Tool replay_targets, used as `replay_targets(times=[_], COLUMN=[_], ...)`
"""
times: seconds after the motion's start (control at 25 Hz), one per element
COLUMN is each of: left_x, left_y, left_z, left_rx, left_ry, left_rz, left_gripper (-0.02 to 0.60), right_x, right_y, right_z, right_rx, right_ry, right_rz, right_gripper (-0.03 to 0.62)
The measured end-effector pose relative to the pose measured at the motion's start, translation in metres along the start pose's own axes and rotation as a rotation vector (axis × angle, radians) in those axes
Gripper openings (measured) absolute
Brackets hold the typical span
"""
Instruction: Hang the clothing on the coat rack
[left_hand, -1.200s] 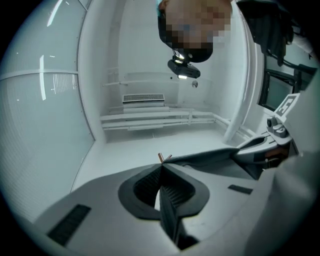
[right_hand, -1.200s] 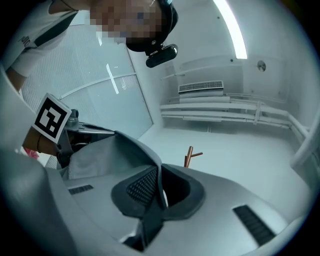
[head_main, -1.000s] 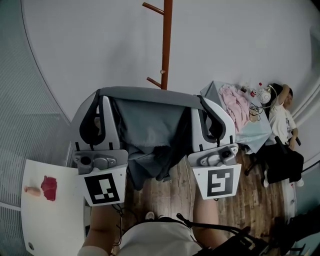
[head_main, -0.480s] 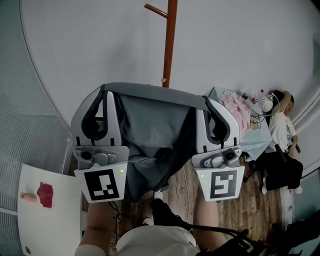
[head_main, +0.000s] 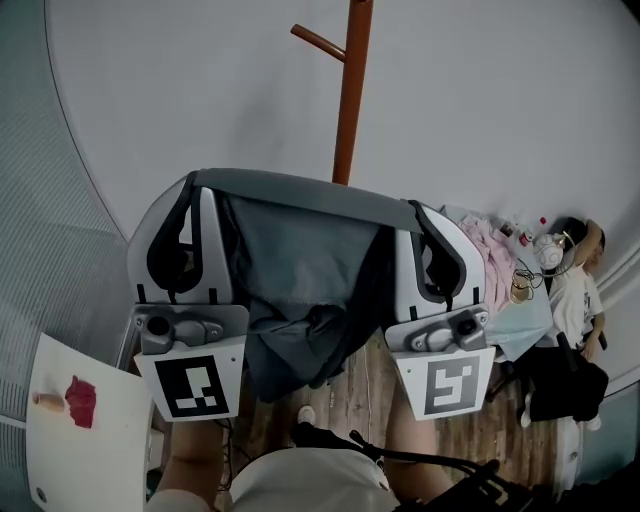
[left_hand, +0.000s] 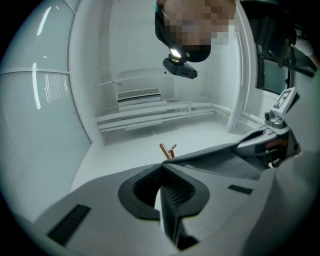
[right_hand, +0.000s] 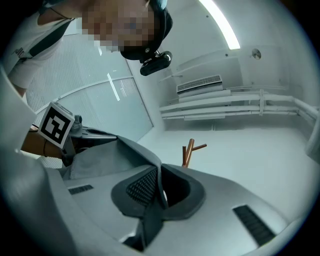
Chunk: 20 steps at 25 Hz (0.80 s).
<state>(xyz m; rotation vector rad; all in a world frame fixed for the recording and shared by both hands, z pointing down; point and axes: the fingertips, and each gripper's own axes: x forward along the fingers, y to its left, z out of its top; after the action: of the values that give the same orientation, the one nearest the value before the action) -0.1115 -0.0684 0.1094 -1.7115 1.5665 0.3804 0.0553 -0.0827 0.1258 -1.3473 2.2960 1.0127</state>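
A grey garment (head_main: 300, 265) hangs stretched between my two grippers, its top edge taut and its body sagging below. My left gripper (head_main: 192, 180) is shut on the garment's left end. My right gripper (head_main: 414, 208) is shut on the right end. In the left gripper view the jaws (left_hand: 161, 169) meet on a cloth fold, and the garment (left_hand: 225, 162) runs off toward the other gripper. The right gripper (right_hand: 159, 172) likewise pinches the cloth (right_hand: 100, 157). The brown coat rack (head_main: 350, 95), with a side peg, stands just beyond the garment's top edge; its top (left_hand: 167, 150) (right_hand: 189, 150) shows past both jaws.
A white table (head_main: 70, 450) with a red item (head_main: 80, 400) is at the lower left. At the right a person (head_main: 572, 290) sits by a table (head_main: 520, 325) with pink clothing (head_main: 495, 265). A curved wall lies behind the rack, wood floor (head_main: 350, 400) below.
Both grippers keep hold of the stretched garment. The rack pole has shifted slightly right in the view, and the seated person and side table have slid lower right.
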Motion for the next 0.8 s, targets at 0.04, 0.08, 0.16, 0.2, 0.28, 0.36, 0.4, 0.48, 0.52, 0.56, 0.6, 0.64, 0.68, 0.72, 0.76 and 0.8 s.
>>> replay_targets(times=[0.04,0.08,0.16,0.2,0.28,0.36,0.4,0.48,0.52,0.56,0.6,0.64,0.68,0.72,0.76,0.8], left_x=[0.004,0.008,0.015,0.018,0.024,0.031,0.036,0.051,0.058,0.064,0.068,0.07,0.07,0.07,0.071,0.072], left_y=[0.0,0.0,-0.002,-0.003,-0.005,-0.008,-0.009,-0.009,-0.009,-0.008,-0.008,-0.008,-0.009,-0.009,-0.01,-0.01], left_z=[-0.003,-0.007,-0.016,-0.021,-0.029,-0.037,-0.043,-0.056,-0.063,-0.069,-0.073,-0.075,-0.076,-0.076,-0.075,-0.075], left_rx=[0.006,0.011,0.019,0.022,0.023,0.028,0.032,0.043,0.049,0.052,0.052,0.052,0.053,0.056,0.059,0.063], left_ry=[-0.001,0.001,0.009,0.015,0.023,0.032,0.039,0.055,0.063,0.069,0.073,0.075,0.074,0.069,0.062,0.053], left_rz=[0.008,0.015,0.025,0.029,0.036,0.04,0.037,0.022,0.015,0.009,0.005,0.003,0.0,-0.004,-0.01,-0.018], left_gripper=[0.014,0.014,0.014,0.014,0.014,0.014,0.014,0.014,0.014,0.014,0.014,0.014,0.014,0.014,0.014,0.014], right_x=[0.005,0.009,0.016,0.018,0.023,0.029,0.033,0.046,0.053,0.059,0.062,0.063,0.063,0.062,0.062,0.062], right_y=[-0.002,-0.004,-0.008,-0.01,-0.013,-0.018,-0.02,-0.026,-0.029,-0.031,-0.032,-0.033,-0.033,-0.033,-0.033,-0.033], right_z=[-0.004,-0.008,-0.016,-0.021,-0.03,-0.04,-0.045,-0.057,-0.063,-0.068,-0.072,-0.074,-0.074,-0.074,-0.074,-0.074], right_rx=[0.002,0.003,0.009,0.012,0.013,0.015,0.017,0.021,0.024,0.028,0.031,0.034,0.035,0.034,0.032,0.029], right_ry=[-0.003,-0.006,-0.008,-0.007,-0.004,0.001,0.006,0.016,0.021,0.027,0.032,0.034,0.032,0.028,0.025,0.022], right_rz=[0.007,0.014,0.024,0.029,0.041,0.048,0.048,0.044,0.042,0.04,0.038,0.036,0.032,0.028,0.022,0.014], right_gripper=[0.029,0.029,0.029,0.029,0.029,0.029,0.03,0.029,0.029,0.029,0.029,0.03,0.03,0.031,0.03,0.029])
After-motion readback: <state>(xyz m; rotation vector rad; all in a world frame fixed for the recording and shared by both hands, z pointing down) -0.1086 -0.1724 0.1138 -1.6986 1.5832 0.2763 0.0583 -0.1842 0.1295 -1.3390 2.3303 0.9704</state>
